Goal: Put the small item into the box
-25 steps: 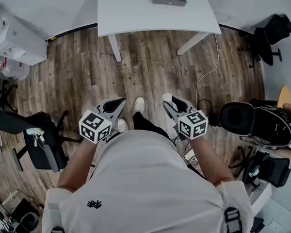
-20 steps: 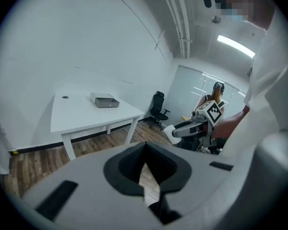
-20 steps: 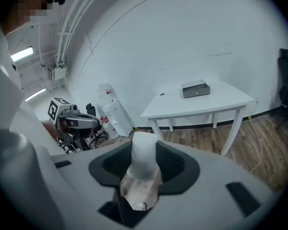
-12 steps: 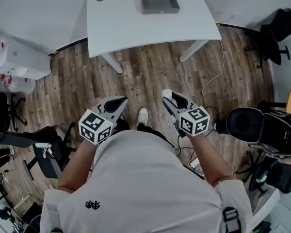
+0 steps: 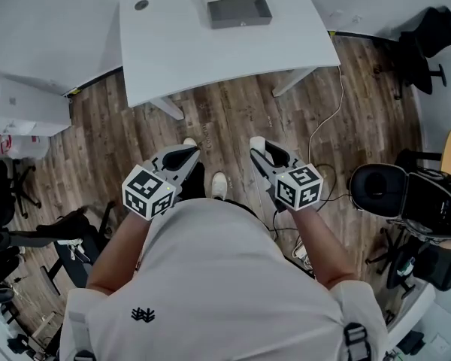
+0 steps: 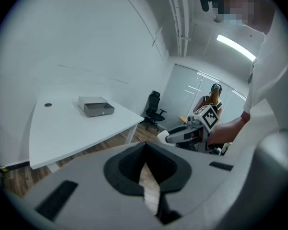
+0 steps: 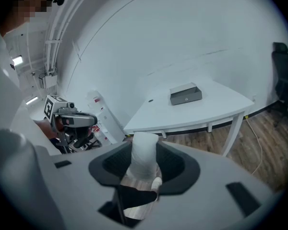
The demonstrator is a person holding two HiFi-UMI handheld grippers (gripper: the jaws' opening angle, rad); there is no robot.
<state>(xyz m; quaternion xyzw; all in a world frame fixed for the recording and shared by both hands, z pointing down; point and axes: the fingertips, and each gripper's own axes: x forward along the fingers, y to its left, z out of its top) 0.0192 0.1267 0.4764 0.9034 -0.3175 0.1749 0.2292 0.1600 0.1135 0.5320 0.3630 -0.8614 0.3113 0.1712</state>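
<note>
The grey box [image 5: 234, 2] lies open on the far side of a white table [image 5: 195, 55], well ahead of both grippers; it also shows as the box [image 6: 96, 106] and the box [image 7: 186, 94]. My right gripper [image 5: 258, 149] is held at waist height, shut on a small white item [image 7: 144, 158] that stands up between the jaws. My left gripper [image 5: 183, 156] hangs beside it, jaws shut with nothing in them. Each gripper sees the other: the right gripper [image 6: 188, 134] and the left gripper [image 7: 71, 119].
Wood floor lies between me and the table. Black office chairs [image 5: 430, 42] stand at the right, another chair [image 5: 60, 232] at the left. A cable [image 5: 325, 119] trails by the table leg. White cartons [image 5: 19, 107] sit at the left wall. A round grommet [image 5: 141, 4] marks the tabletop.
The table and box have come nearer and lower in the head view as I step forward. Both grippers keep their pose; the white item stays held.
</note>
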